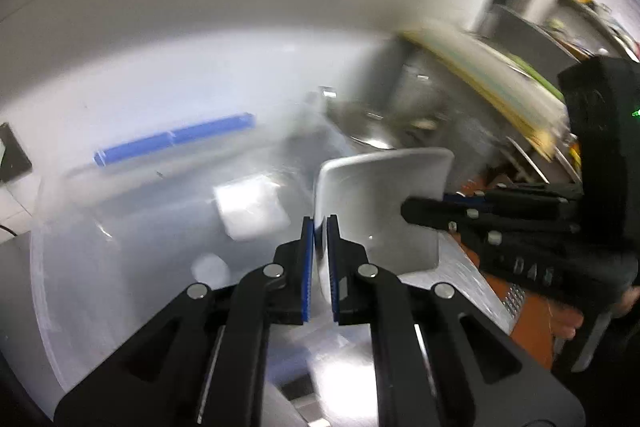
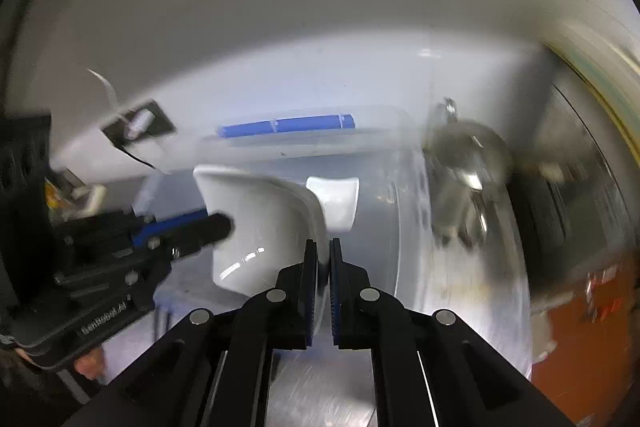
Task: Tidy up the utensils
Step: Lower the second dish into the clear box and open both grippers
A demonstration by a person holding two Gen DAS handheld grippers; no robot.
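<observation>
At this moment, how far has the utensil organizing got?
Done: one white dish already sits in the clear bin. In hand: the left hand-held gripper and right hand-held gripper both clamp a second white bowl over it. Left: lowering it in; blur hides anything else.

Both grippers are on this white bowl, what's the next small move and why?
Probably lower the white bowl into the clear bin together. The left gripper and right gripper each pinch a rim edge, the bowl hangs tilted over the bin, and another white dish already sits inside.
</observation>
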